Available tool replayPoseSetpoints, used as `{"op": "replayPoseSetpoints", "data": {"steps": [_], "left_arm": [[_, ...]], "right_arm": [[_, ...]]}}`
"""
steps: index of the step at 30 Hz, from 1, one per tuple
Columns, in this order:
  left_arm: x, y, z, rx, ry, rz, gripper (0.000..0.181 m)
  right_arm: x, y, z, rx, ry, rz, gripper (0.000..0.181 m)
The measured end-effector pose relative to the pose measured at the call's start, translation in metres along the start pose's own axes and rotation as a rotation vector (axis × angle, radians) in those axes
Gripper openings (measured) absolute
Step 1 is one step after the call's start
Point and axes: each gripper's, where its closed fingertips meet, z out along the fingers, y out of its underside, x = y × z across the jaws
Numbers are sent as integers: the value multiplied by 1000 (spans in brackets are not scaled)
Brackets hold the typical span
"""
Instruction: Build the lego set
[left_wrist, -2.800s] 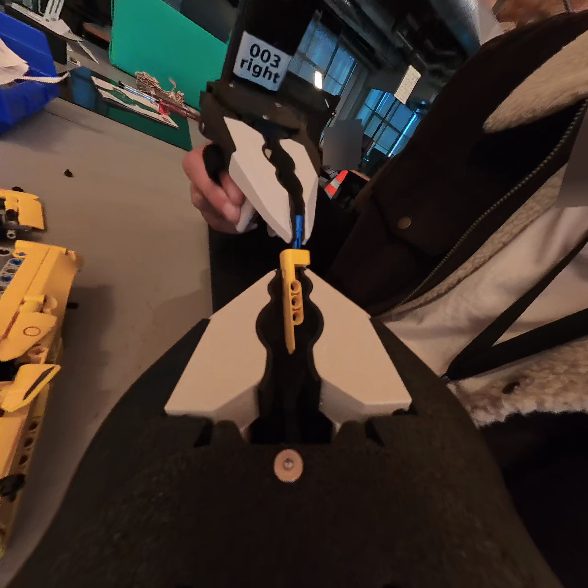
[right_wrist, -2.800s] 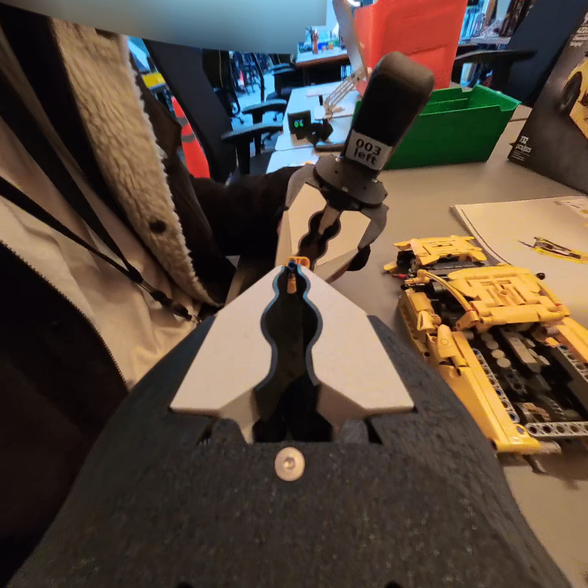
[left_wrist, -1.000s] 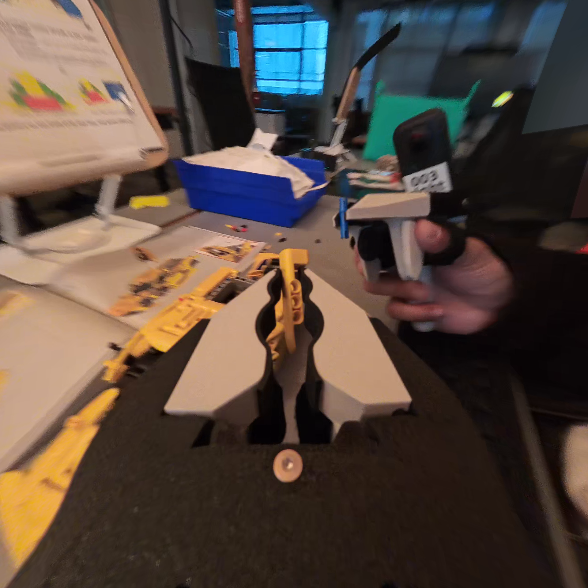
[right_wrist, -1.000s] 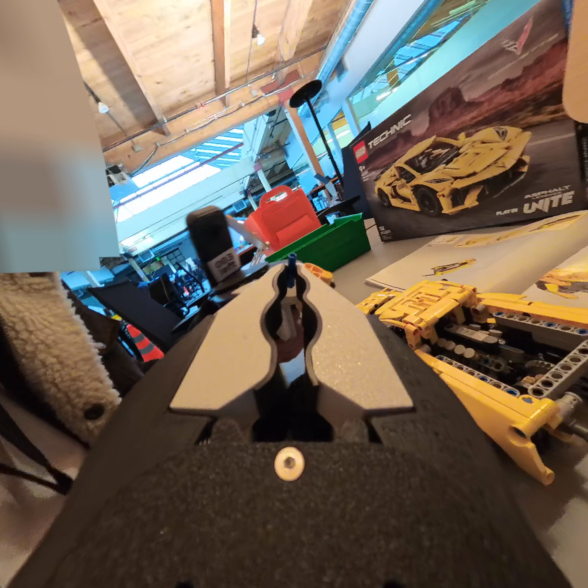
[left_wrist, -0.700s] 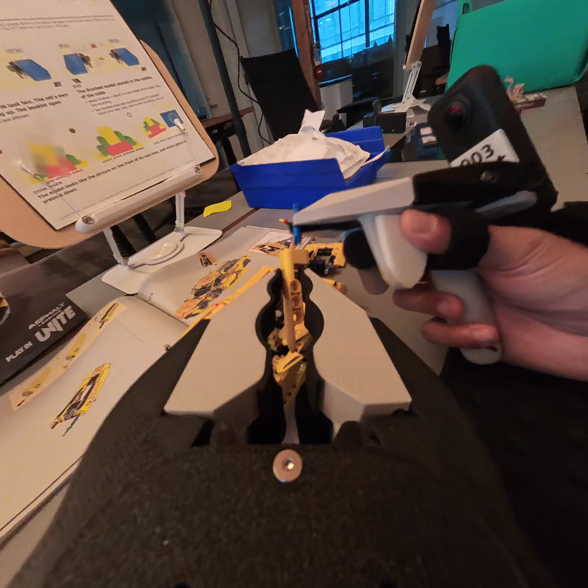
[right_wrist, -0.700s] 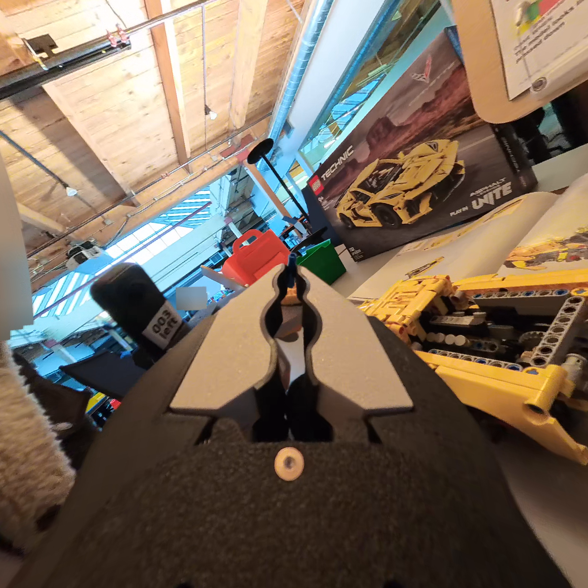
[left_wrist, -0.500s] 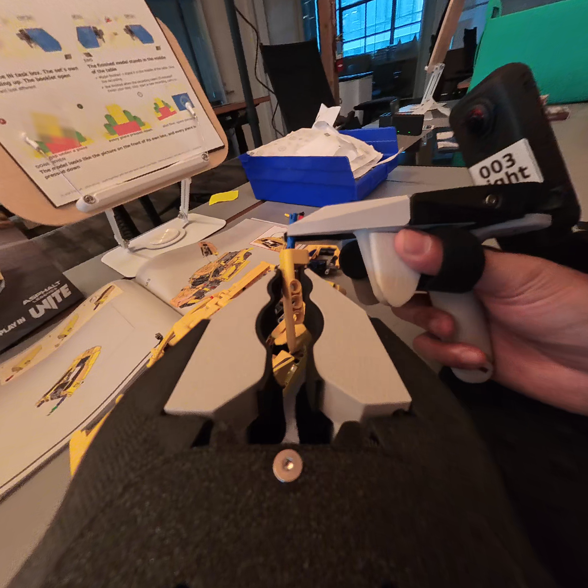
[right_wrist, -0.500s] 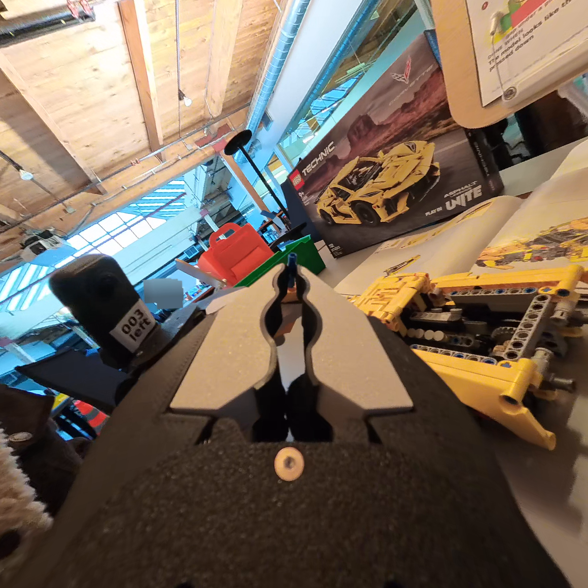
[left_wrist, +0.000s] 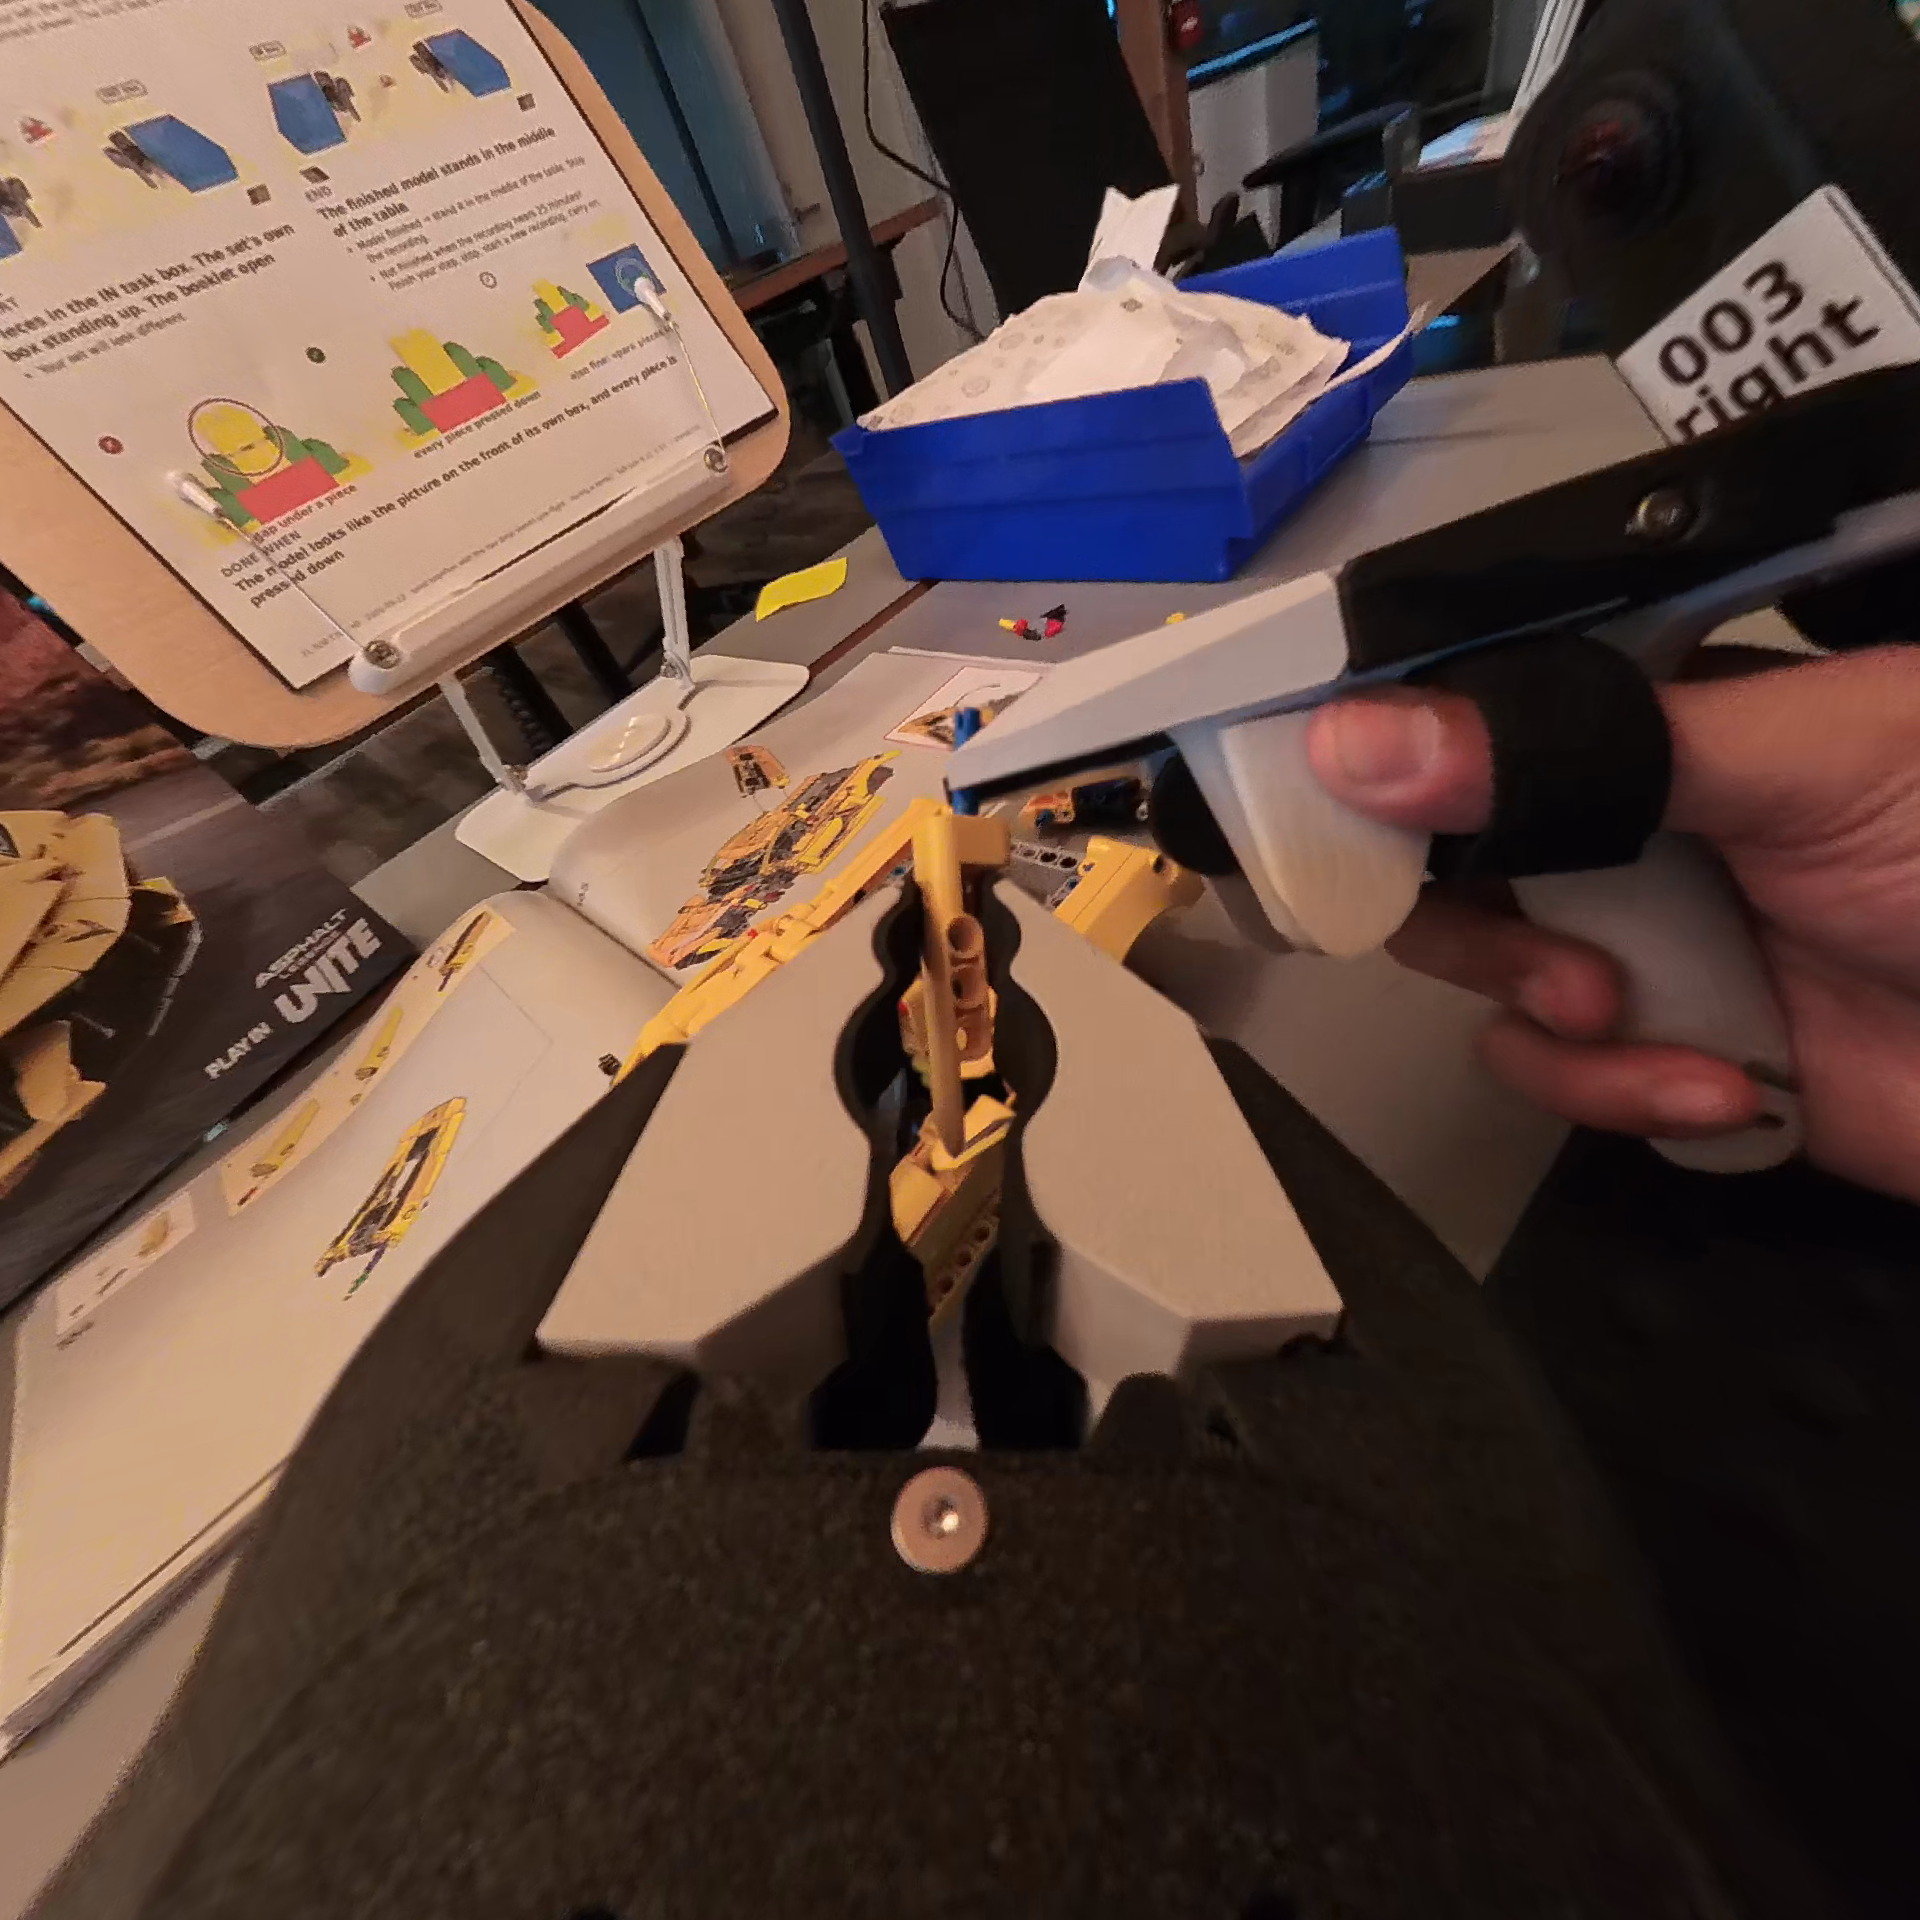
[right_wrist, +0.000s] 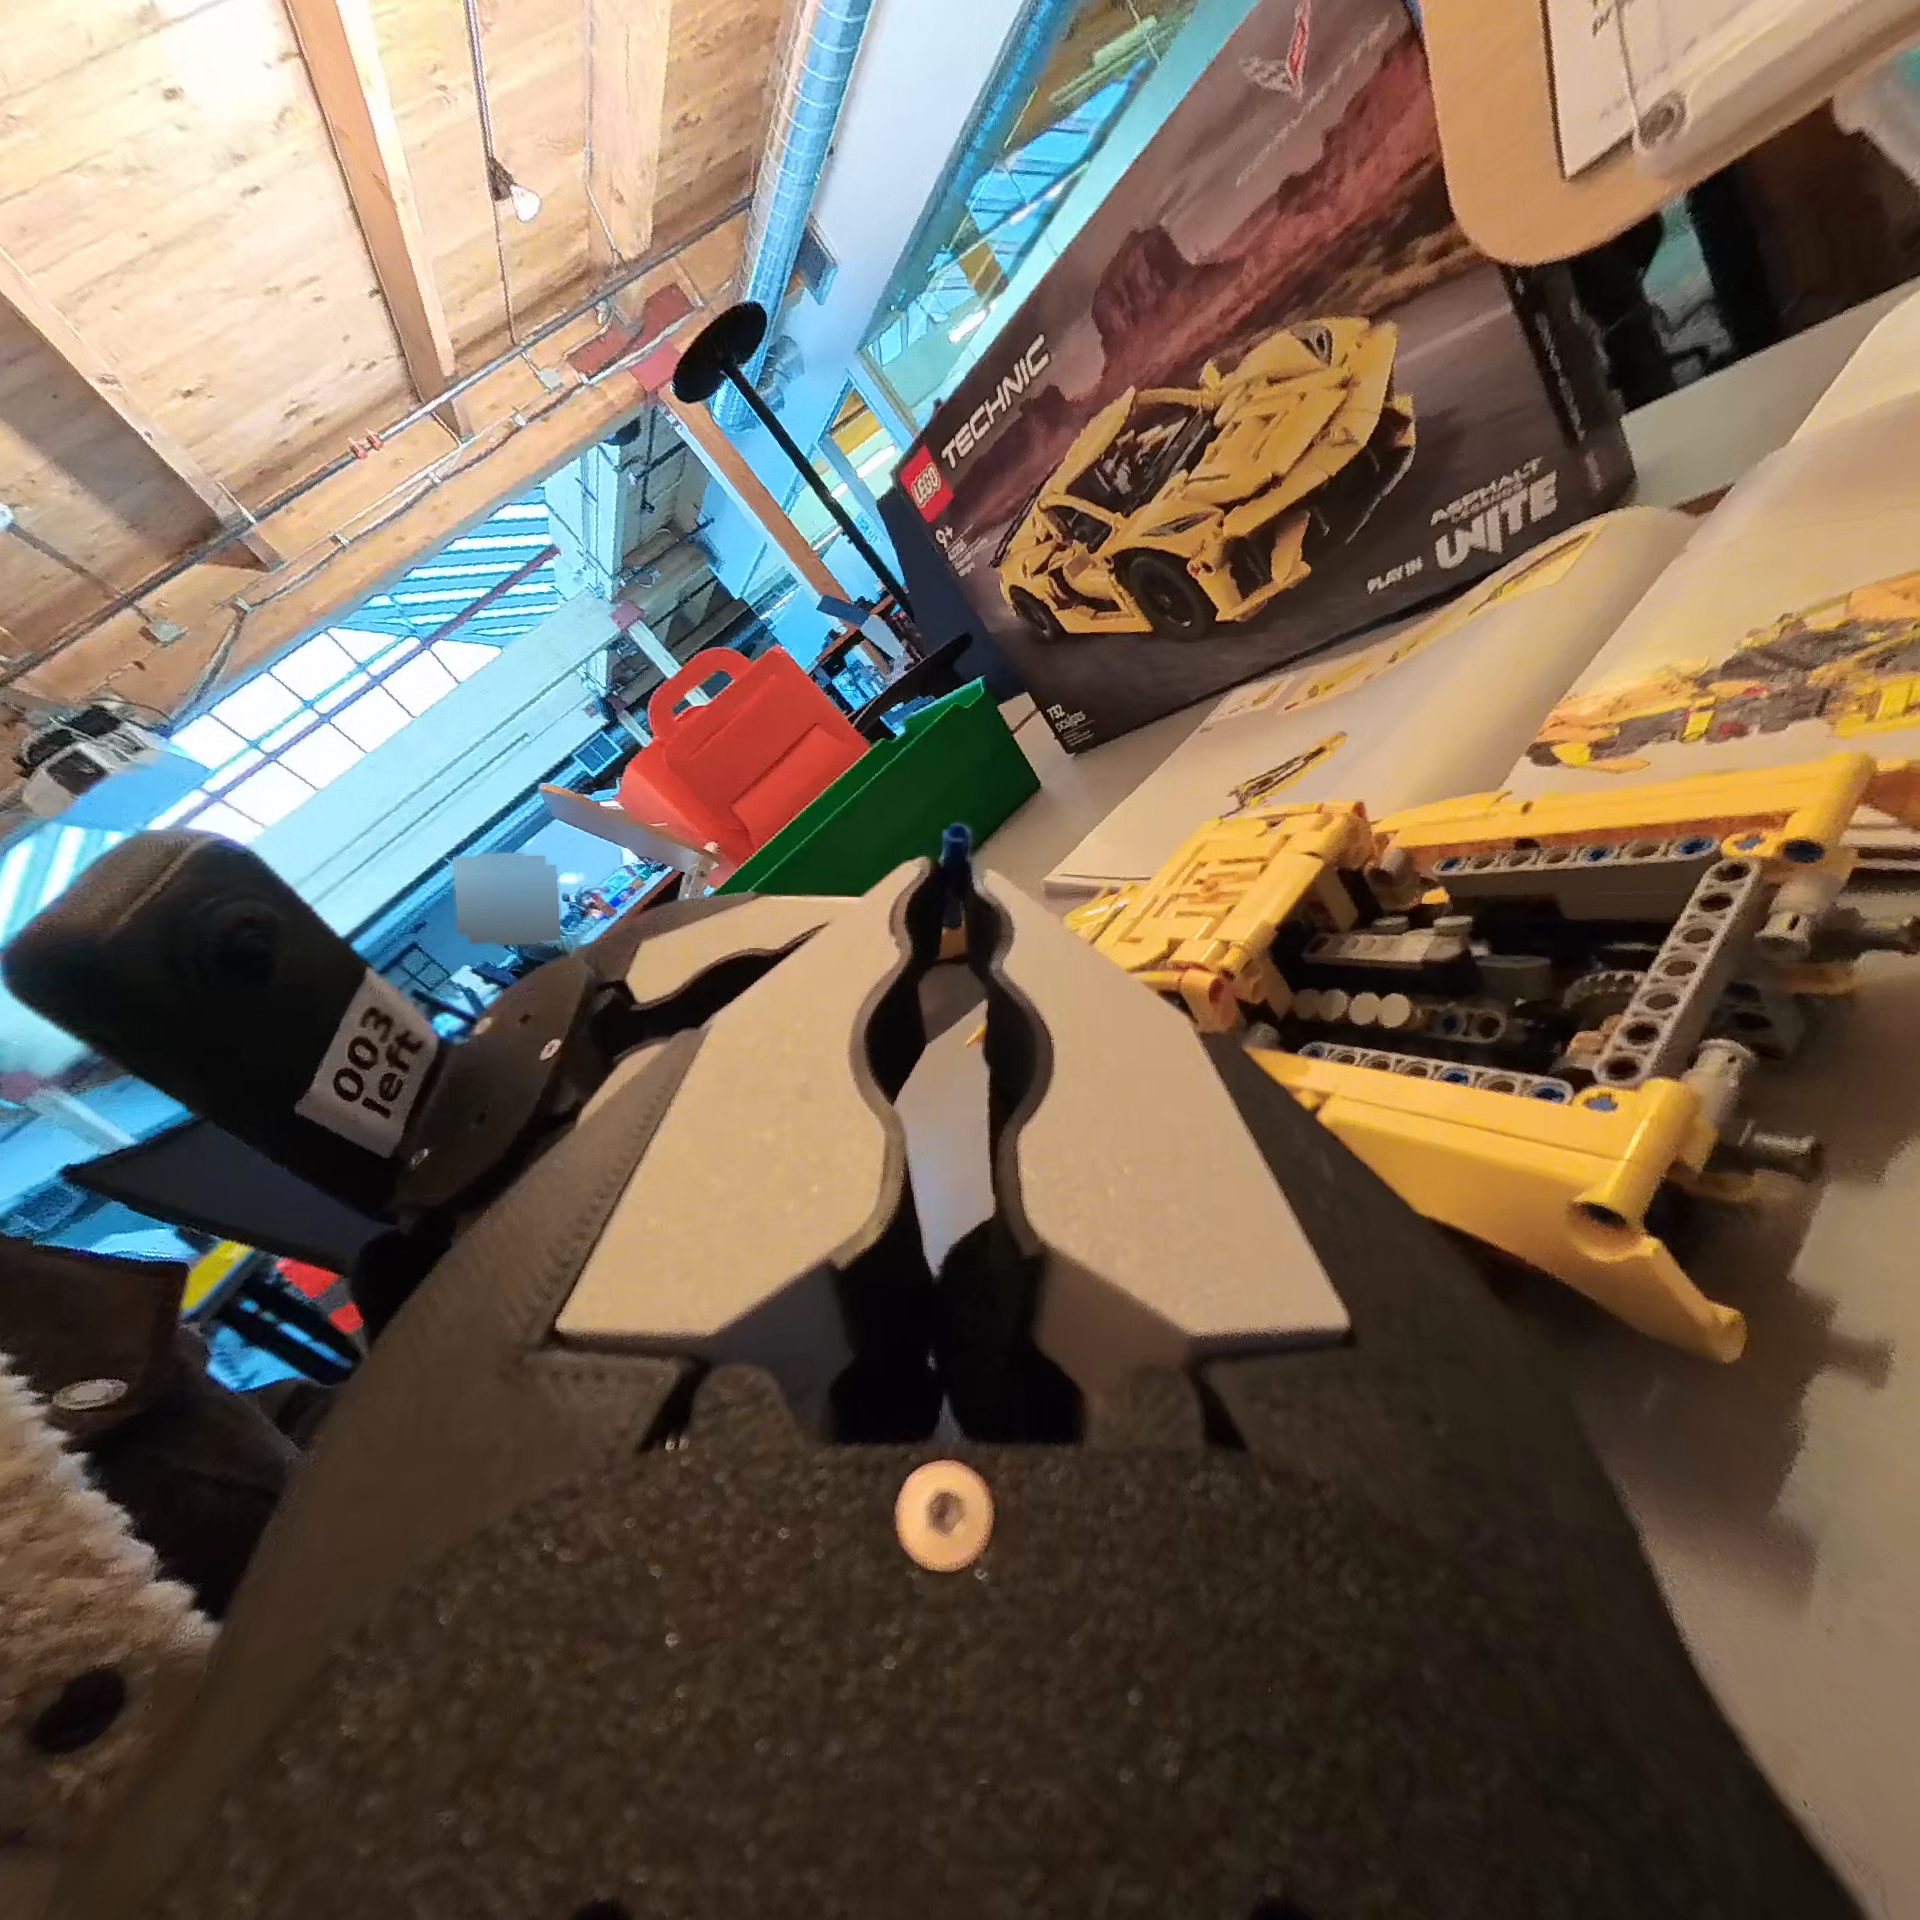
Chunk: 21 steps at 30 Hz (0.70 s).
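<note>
My left gripper (left_wrist: 951, 883) is clamped on a yellow beam (left_wrist: 958, 966), upright at twelve o'clock. My right gripper (right_wrist: 951, 894) pinches a blue pin (right_wrist: 952, 854), tip just beside the beam's top. The yellow car model (right_wrist: 1507, 997) lies at three o'clock.

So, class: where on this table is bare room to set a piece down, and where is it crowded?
Bare grey table lies between the car model and the hand, and in front of the blue bin. Crowded: the open booklet, box and model fill the rest.
</note>
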Motion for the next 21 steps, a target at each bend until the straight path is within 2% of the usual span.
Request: {"op": "replayPoseSetpoints", "data": {"steps": [8,11,14,15,17,19,20,21], "left_arm": [[0,7,3,-56,-23,48,9],[0,6,3,-38,7,2,10],[-1,2,2,10,78,-128,10],[-3,3,1,17,96,-167,10],[-1,2,-1,41,182,-283,10],[1,-4,-5,93,283,-401,10],[8,-6,-6,108,372,-475,10],[13,-8,-8,116,446,-554,10]], "right_arm": [[7,8,3,-51,42,-1,4],[7,5,3,-51,34,0,4],[2,1,1,-56,-14,-43,8],[0,-1,0,-63,-27,-89,19],[-8,-13,-7,-60,-84,-206,21],[-9,-19,-14,-97,-86,-437,29],[-9,-15,-16,-156,-80,-572,28],[-10,-14,-18,-188,-74,-694,35]]}}
